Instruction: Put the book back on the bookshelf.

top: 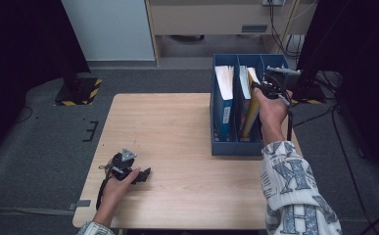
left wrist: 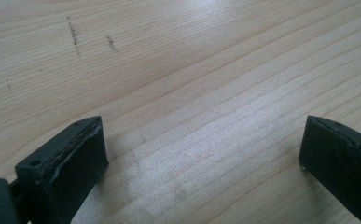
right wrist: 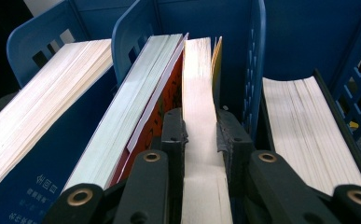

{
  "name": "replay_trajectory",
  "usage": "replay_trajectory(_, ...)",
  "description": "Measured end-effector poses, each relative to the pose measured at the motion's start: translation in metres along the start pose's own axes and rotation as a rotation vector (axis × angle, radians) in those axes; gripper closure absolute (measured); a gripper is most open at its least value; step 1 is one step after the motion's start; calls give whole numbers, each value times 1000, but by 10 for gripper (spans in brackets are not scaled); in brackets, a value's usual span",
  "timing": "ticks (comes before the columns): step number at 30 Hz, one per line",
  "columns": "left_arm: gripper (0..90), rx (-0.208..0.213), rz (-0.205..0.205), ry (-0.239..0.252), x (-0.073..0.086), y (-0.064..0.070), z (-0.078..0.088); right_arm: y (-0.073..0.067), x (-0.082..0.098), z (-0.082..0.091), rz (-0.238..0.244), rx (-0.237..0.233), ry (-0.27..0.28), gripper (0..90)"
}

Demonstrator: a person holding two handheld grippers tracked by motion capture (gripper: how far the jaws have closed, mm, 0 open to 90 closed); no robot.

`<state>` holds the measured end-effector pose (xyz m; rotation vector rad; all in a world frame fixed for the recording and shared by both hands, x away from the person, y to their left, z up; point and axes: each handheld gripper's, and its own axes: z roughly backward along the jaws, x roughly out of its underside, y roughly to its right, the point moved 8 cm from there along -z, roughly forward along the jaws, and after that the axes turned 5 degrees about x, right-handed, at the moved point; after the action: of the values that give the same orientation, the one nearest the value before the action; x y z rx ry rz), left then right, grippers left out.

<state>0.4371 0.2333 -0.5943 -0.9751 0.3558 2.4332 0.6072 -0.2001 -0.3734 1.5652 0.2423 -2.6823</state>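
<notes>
Right gripper (right wrist: 200, 135) is clamped on the yellow-covered book (right wrist: 199, 93), pads pressed flat on both sides of its white page block. That book stands upright in the middle compartment of the blue plastic file rack (top: 226, 147), at two o'clock on the pale wooden table (top: 177, 127). Left gripper (left wrist: 201, 154) rests at seven o'clock, jaws wide apart over bare wood.

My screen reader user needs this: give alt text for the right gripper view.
The right gripper is shut on the page edge of a yellow book standing in the middle slot of a blue file rack. An orange book leans beside it; other books fill the neighbouring slots.
</notes>
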Motion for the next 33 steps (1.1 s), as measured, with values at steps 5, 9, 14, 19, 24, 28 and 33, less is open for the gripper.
replay_trajectory(5,1,1,-1,0,0,0,0,0,0,-2,1,-2,3,756)
replay_trajectory(9,1,1,0,0,0,0,0,1,-1,-4,3,1,8,756)
replay_trajectory(14,1,1,-1,0,0,0,0,3,-2,-7,2,15,8,756)
replay_trajectory(19,1,1,-4,1,0,0,0,4,-3,-11,9,26,8,756)
replay_trajectory(24,1,2,-4,2,-1,0,-1,4,-4,-15,11,30,21,756)
replay_trajectory(28,1,2,-5,1,-1,0,-1,5,-2,-19,6,34,9,756)
replay_trajectory(33,1,3,-6,1,-1,0,-1,6,-1,-21,-4,32,9,756)
